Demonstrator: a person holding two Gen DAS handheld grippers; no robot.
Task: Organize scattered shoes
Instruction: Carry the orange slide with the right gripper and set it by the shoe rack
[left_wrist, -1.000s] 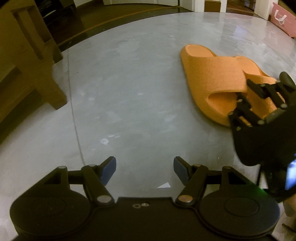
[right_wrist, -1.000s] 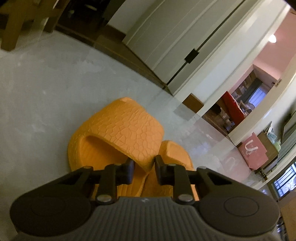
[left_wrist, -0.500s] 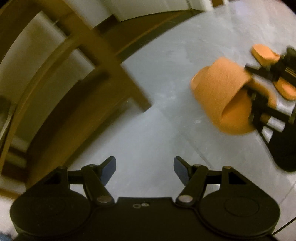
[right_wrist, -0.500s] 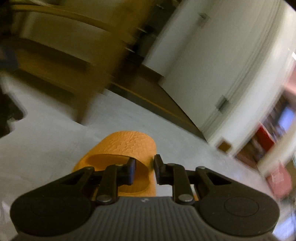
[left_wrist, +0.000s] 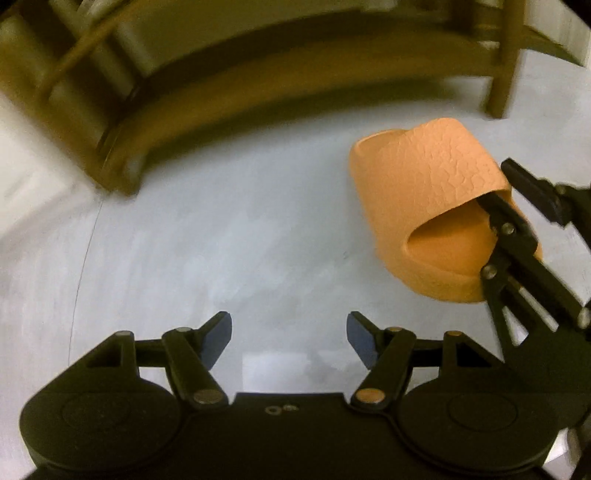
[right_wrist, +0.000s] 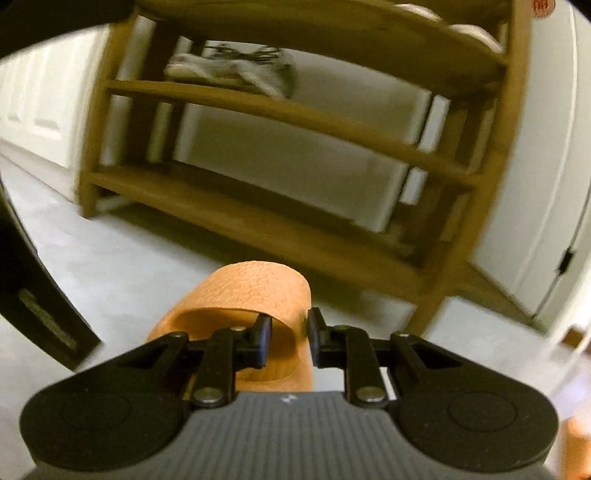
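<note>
Orange slipper (right_wrist: 255, 291) above grey floor (left_wrist: 221, 236), facing wooden shoe rack (right_wrist: 280, 221).

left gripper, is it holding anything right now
No, the left gripper has its jaws wide apart with only bare floor between them.

Ahead of the right gripper (right_wrist: 288, 334), the way is fronted by a wooden shoe rack (right_wrist: 280, 218). Its lowest shelf (right_wrist: 236, 210) lies bare along its length, with open height beneath the middle shelf (right_wrist: 295, 114). The far left of the middle shelf is taken up by a grey sneaker (right_wrist: 232, 72). The rack's right leg (right_wrist: 458, 254) bounds the opening. Bare floor (left_wrist: 207, 236) is seen between the left gripper (left_wrist: 289, 336) and the rack's base, blocked on the right only by the orange slipper (left_wrist: 439, 199).
</note>
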